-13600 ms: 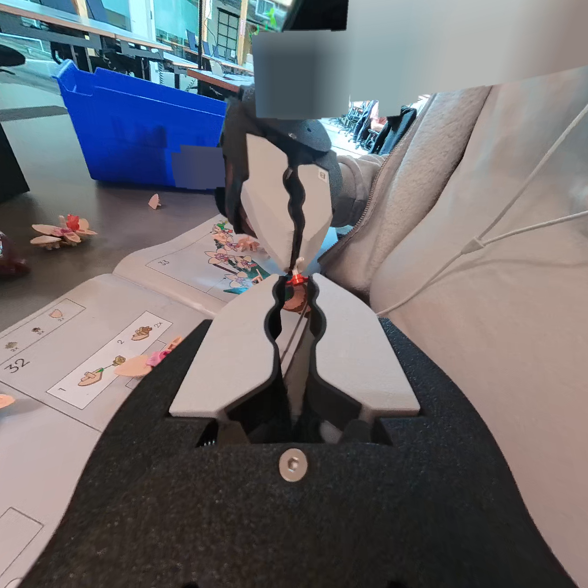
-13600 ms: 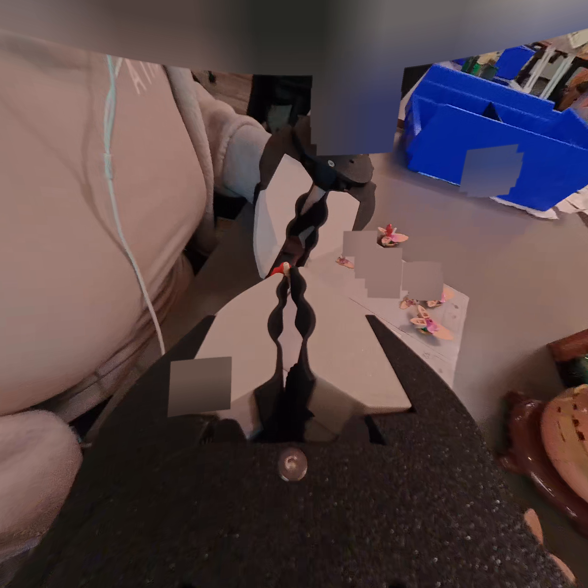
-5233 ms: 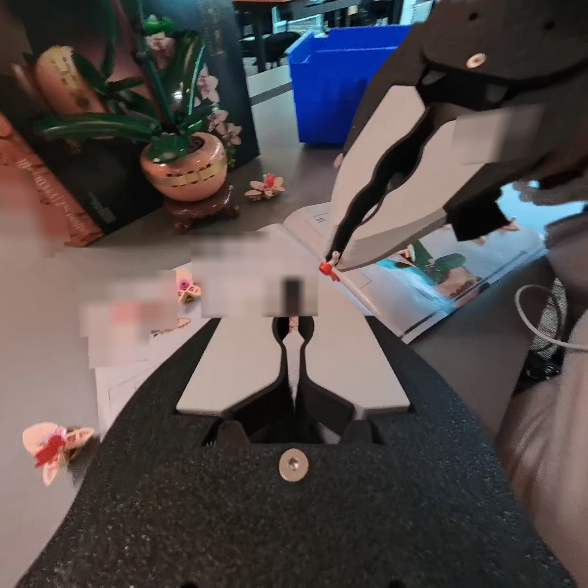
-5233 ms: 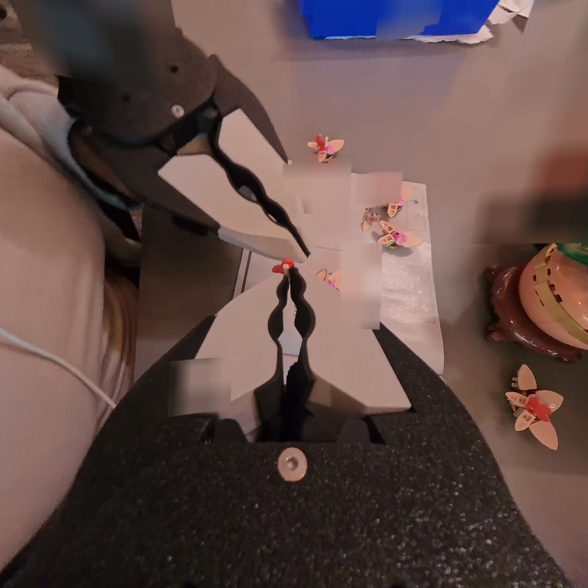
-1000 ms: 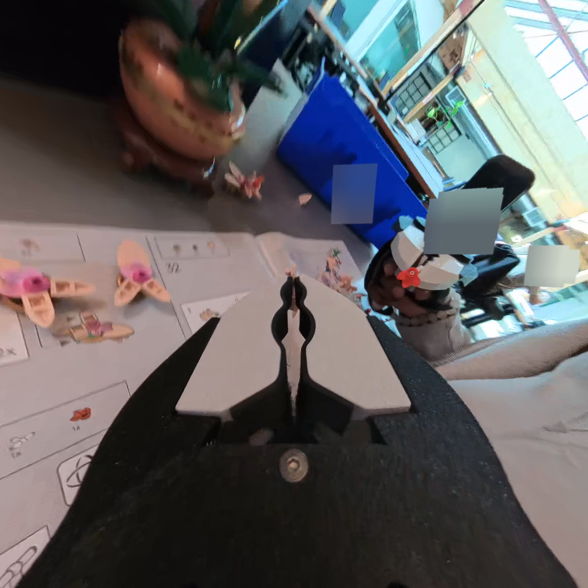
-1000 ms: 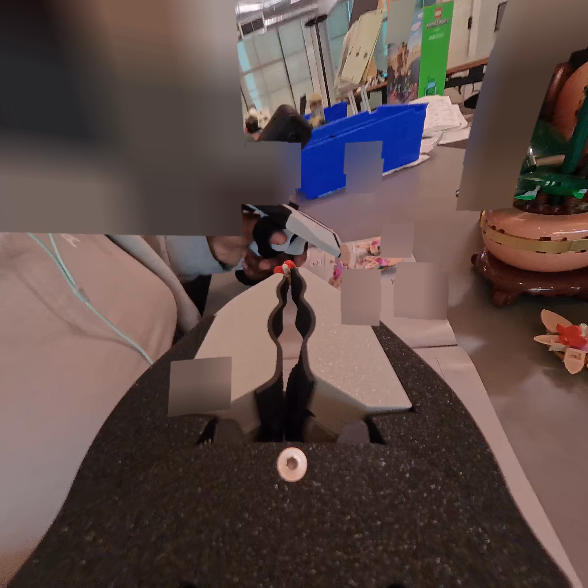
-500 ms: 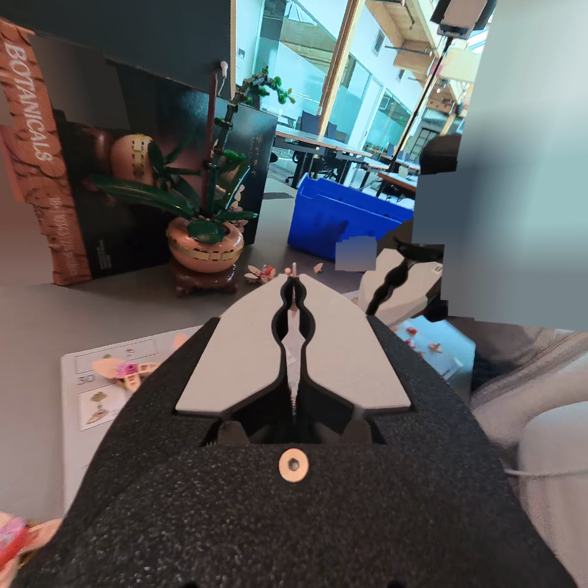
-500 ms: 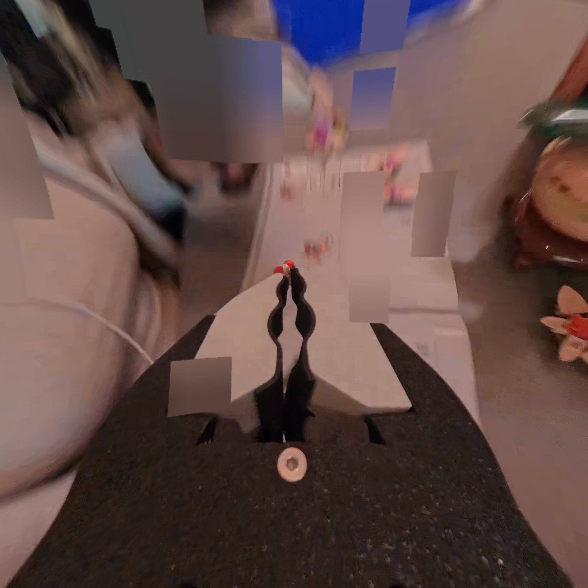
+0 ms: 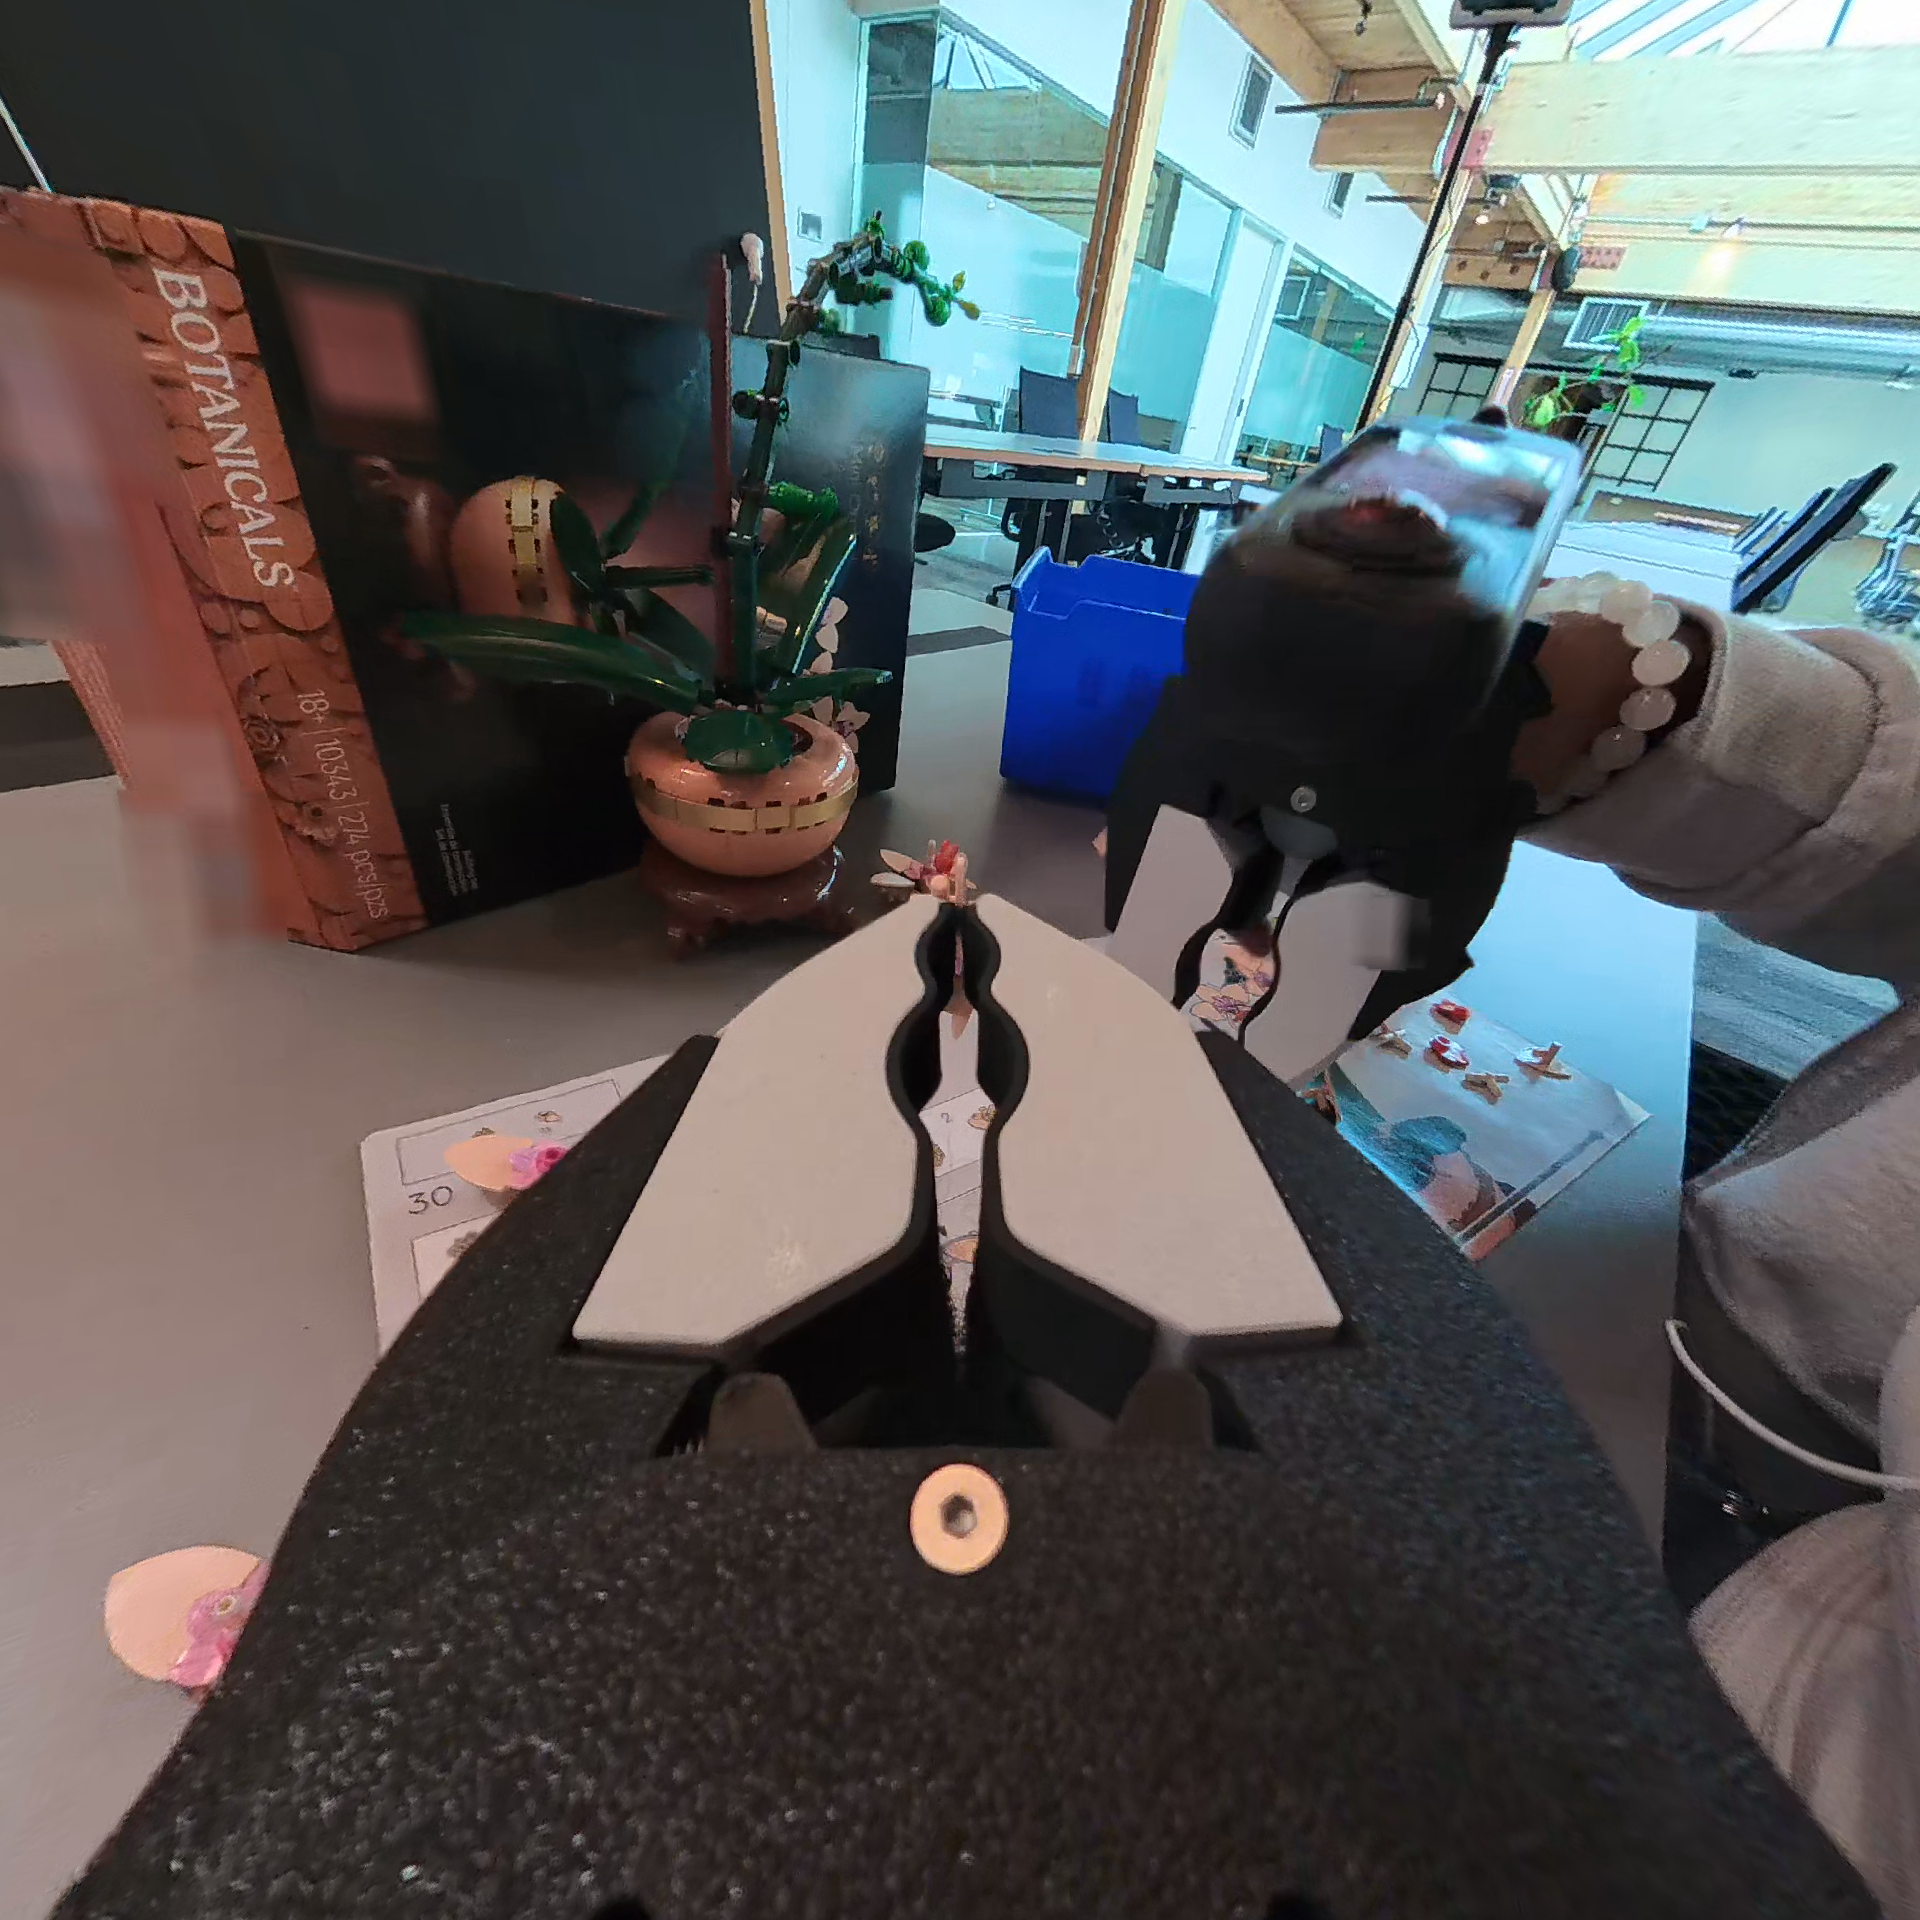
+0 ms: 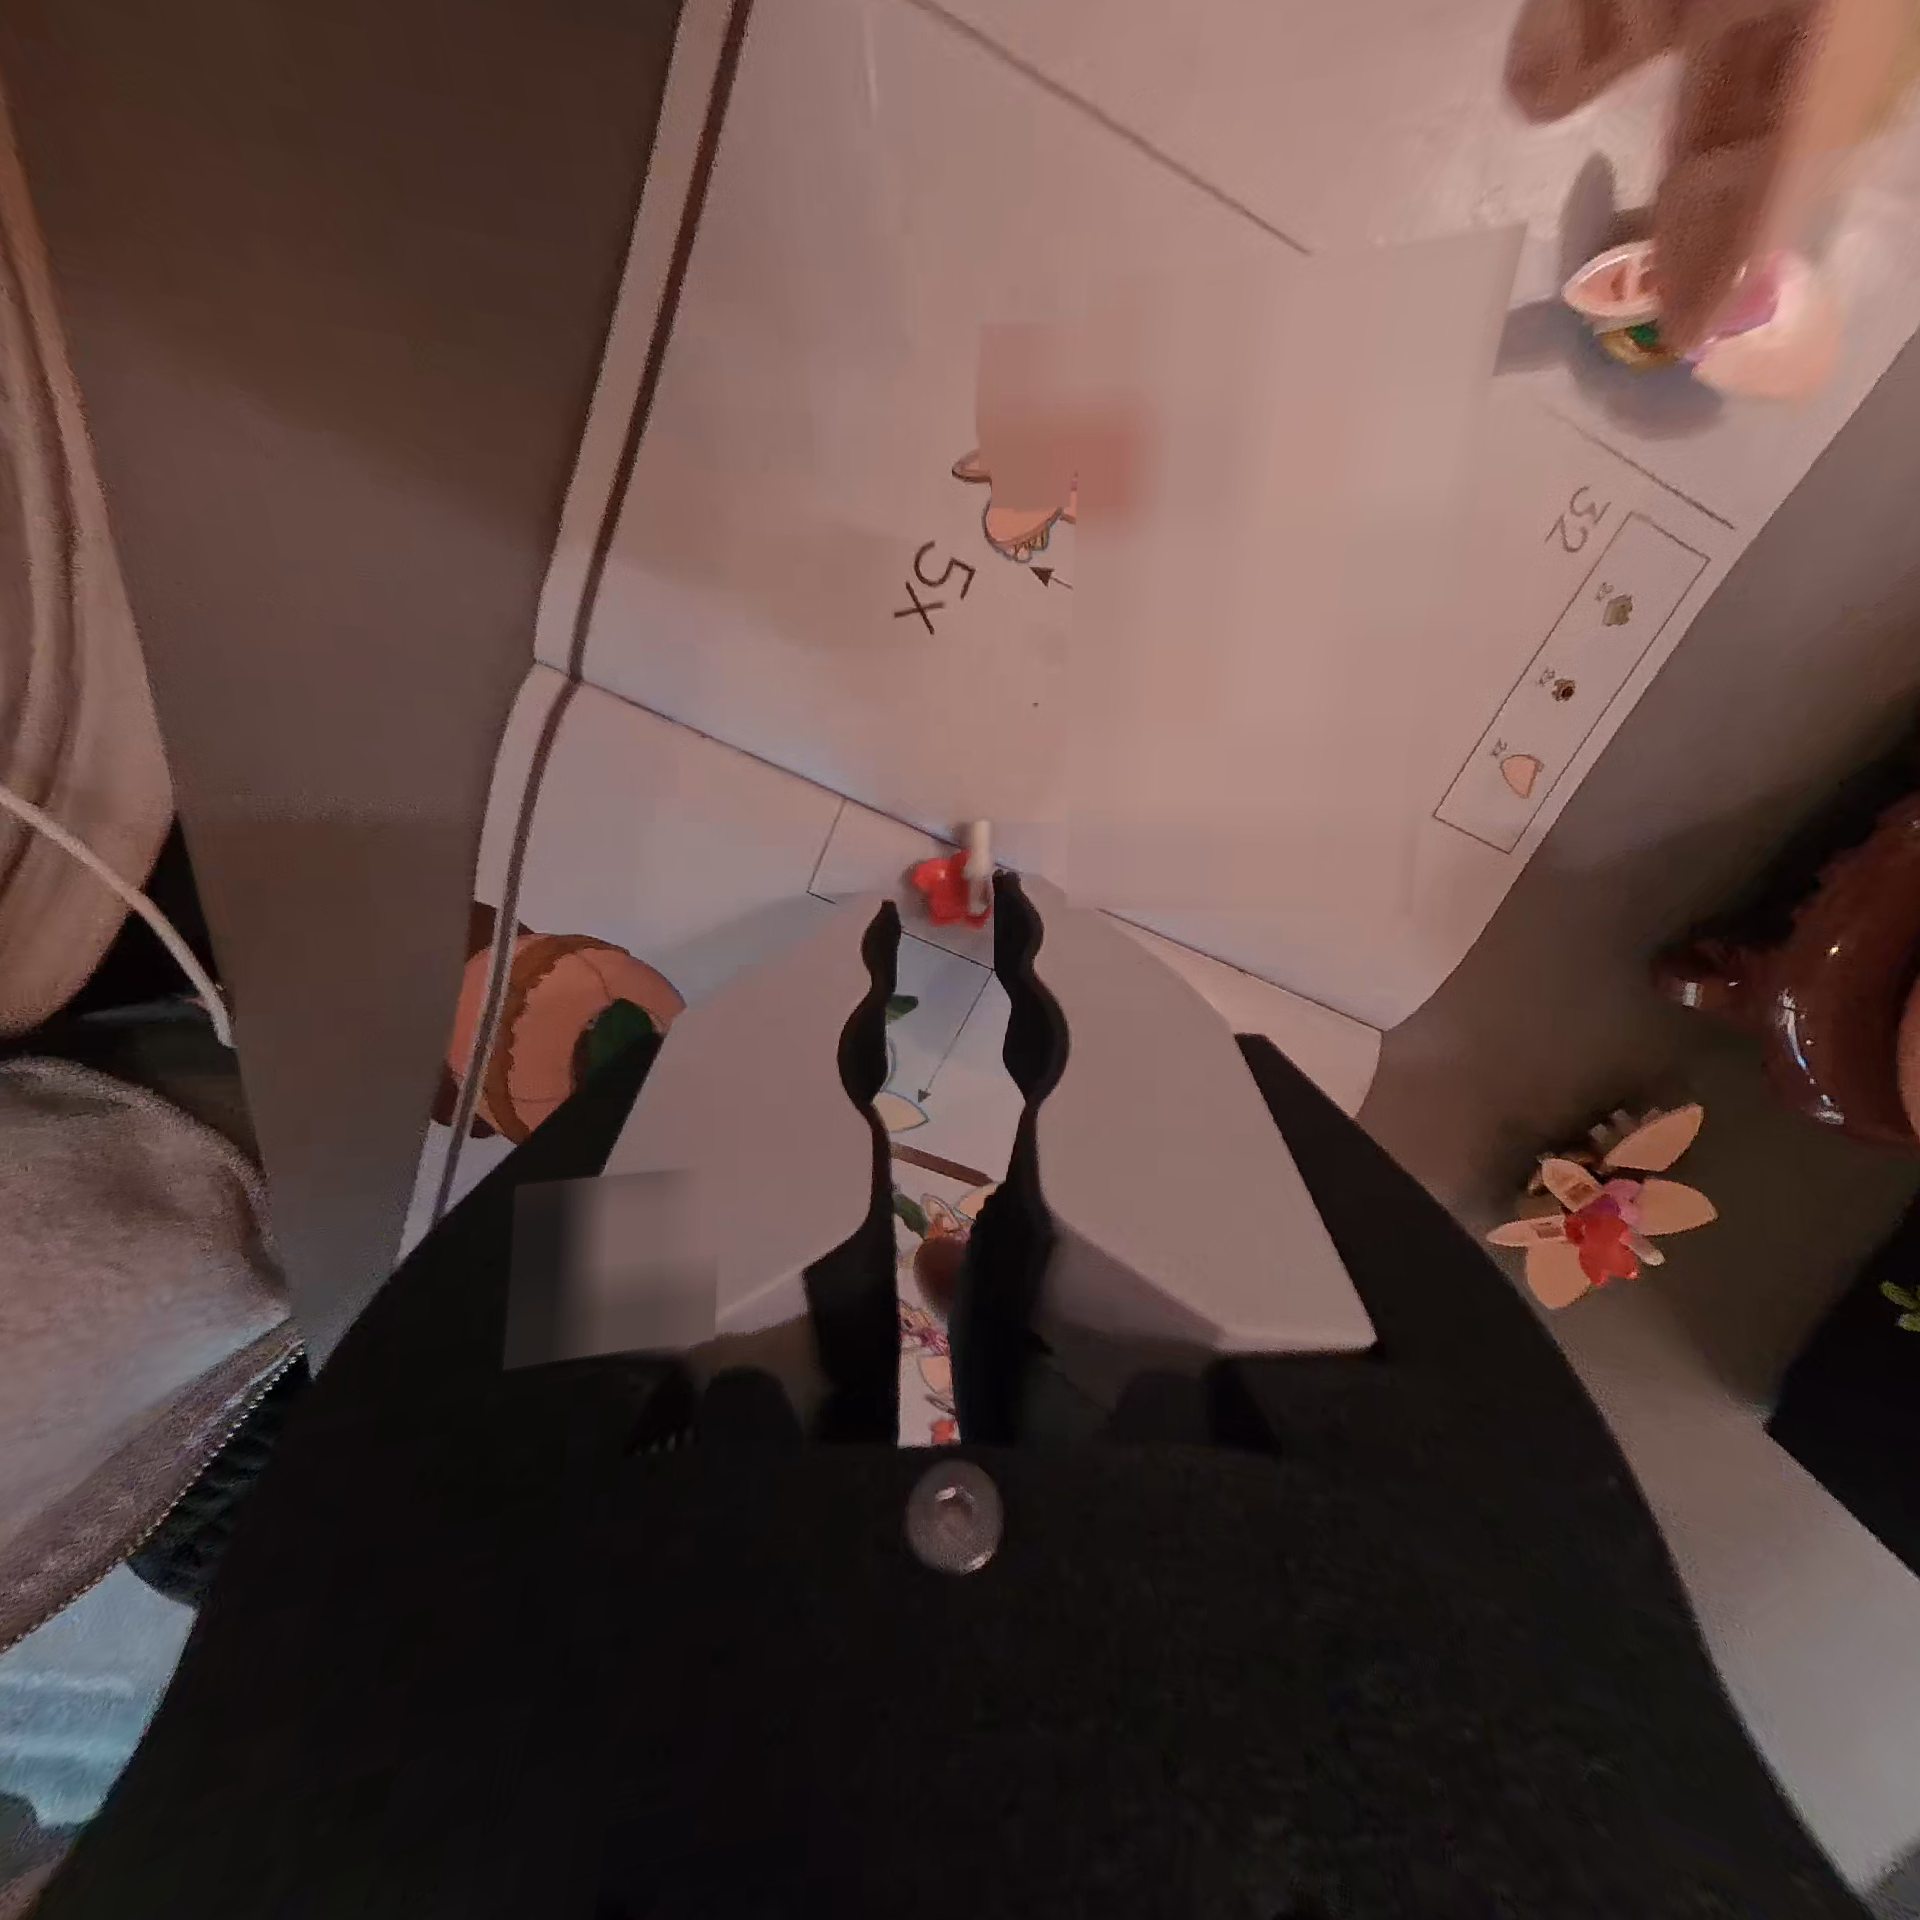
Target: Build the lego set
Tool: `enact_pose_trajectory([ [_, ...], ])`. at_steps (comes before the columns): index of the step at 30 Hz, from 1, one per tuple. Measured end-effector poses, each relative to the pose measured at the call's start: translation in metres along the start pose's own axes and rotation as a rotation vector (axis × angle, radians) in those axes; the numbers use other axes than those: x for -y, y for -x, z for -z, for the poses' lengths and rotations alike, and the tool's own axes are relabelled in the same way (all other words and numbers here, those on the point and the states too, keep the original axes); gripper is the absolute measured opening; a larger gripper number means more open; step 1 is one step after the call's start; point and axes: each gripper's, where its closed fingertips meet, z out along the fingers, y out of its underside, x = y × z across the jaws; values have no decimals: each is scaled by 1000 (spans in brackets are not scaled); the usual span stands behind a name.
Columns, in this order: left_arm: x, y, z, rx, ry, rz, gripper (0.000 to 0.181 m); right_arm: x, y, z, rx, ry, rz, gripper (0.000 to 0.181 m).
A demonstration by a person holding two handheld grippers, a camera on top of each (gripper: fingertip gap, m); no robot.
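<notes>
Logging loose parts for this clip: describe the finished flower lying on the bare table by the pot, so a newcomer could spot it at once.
Start at the pink pot's dark brown base. On the grey table just off the open instruction booklet lies a flower with pale peach petals. Its red centre sets it apart from the pink-centred one on the page.

Daylit left view; dim, blurred right

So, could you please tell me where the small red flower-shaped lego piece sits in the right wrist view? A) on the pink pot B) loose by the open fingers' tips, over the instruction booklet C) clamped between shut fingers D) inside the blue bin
B: the small red flower-shaped lego piece lies at the tips of the right gripper, whose fingers stand apart, above the white instruction booklet.
</notes>
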Motion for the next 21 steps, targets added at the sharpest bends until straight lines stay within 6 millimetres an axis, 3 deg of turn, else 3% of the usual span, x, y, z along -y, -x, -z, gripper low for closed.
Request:
enact_pose_trajectory([
  [1, -1, 0, 0, -5, 1, 9, 1, 3, 1, 2, 4, -38, -21, 20],
  [7, -4, 5, 2, 5, -2, 20, 0, -2, -10, 26, -64, -332, -306, 19],
  [12, -4, 5, 0, -7, -17, 33, 0, 4, -3, 18, -124, -621, -558, 11],
  [16, -12, 4, -3, -19, 7, 44, 0, 5, -4, 9, -217, -625, -602, 11],
  [21, -15, 5, -4, -24, 11, 60, 1, 4, -6, 1, -215, -591, -610, 10],
])
